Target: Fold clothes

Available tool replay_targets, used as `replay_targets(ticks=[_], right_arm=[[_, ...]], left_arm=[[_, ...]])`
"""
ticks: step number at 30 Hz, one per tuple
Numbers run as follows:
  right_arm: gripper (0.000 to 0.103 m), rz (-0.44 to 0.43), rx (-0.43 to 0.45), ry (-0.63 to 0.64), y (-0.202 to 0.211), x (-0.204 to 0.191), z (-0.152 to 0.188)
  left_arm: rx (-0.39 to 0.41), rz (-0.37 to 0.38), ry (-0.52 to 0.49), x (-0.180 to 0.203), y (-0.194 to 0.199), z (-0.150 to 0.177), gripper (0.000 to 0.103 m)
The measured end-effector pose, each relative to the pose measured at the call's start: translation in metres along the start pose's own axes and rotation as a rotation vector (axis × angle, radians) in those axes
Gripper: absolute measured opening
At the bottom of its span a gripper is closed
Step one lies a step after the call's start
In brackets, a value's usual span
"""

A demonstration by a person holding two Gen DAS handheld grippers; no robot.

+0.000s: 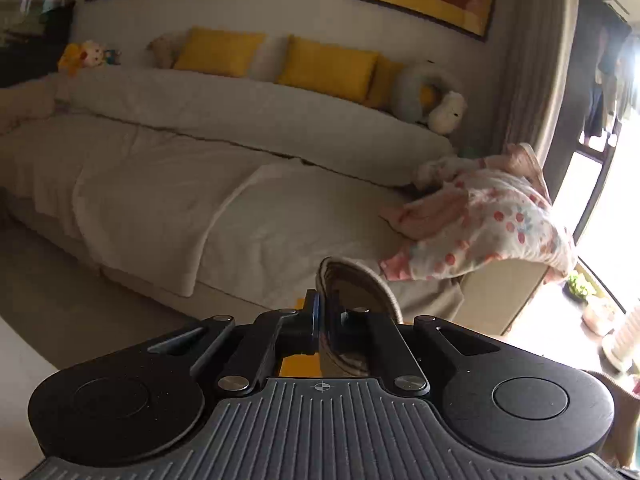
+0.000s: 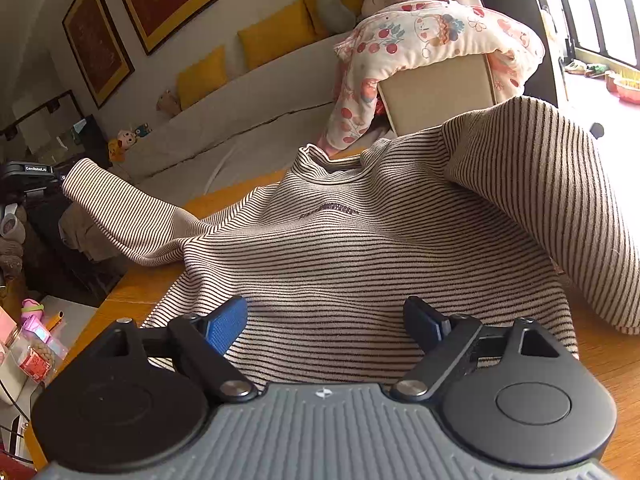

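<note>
The left gripper (image 1: 326, 320) is clamped tight on a sleeve cuff of the striped sweater (image 2: 340, 240), and the cuff sticks up between its fingers. The right gripper (image 2: 324, 324) is wide open and grips nothing; it hangs just over the sweater's near edge. The sweater lies spread on the wooden table (image 2: 608, 360), with one sleeve lifted on the left and one folded over on the right. Far behind is a big sofa (image 1: 168, 168) with yellow cushions (image 1: 328, 66). A flowery blanket (image 1: 492, 220) hangs over the sofa's right end.
</note>
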State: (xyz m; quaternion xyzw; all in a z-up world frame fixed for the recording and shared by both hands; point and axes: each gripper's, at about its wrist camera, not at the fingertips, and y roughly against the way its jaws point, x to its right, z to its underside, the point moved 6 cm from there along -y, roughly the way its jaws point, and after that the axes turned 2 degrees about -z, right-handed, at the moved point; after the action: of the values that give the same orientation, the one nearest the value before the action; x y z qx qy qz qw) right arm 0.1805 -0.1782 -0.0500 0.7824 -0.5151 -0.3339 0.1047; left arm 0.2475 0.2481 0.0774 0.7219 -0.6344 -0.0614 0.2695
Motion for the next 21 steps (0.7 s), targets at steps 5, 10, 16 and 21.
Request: replay_targets(ticks=[5,10,16,21], right_arm=[[0.090,-0.023,0.016,-0.035,0.001,0.003,-0.001],[0.096,-0.027,0.045,-0.081,0.006,0.010,-0.002],[0.101,-0.058,0.046,-0.125,0.006,0.016,-0.004],[0.102,-0.044,0.040,-0.106,0.004,0.014,-0.004]], left_arm=[[-0.006,0.193,0.112,0.031,0.013,-0.026,0.004],[-0.030,0.278,0.045,0.084,0.013,-0.027,0.006],[-0.261,0.286,0.287,0.054,-0.002,0.060,0.048],[-0.396,0.226,0.573,0.004,-0.030,0.126,0.055]])
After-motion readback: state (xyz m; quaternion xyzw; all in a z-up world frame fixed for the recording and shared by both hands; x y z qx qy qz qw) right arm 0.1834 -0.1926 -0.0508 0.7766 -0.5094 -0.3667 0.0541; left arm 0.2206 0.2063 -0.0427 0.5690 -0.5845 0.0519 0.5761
